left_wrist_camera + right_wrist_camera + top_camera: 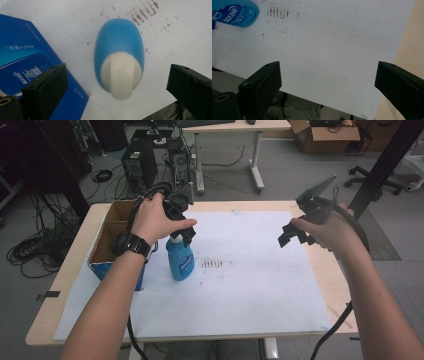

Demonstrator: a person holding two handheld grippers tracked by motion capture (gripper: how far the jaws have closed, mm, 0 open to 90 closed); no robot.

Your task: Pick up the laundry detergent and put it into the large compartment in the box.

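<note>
The left tongs (pixel 117 82) hang released above the upright blue bottle (pixel 119 45); its smooth plastic looks slippery, so grip the narrow white cap (pixel 121 75). The right tongs (pixel 327 82) also gape.

We see a bright blue plastic bottle (pixel 179 261) with a white cap (pixel 121 75) and a darker blue label bearing white print. Beside it, the open cardboard box (pixel 107 236) is brown inside and blue outside, with white lettering on its wall. A white paper sheet (pixel 250 285), speckled with rows of brownish marks near its middle, covers the pale wooden bench (pixel 336 285). Both our claws, left (pixel 120 82) and right (pixel 327 82), have matte black jaws. A black watch (pixel 131 243) sits on the left wrist.
</note>
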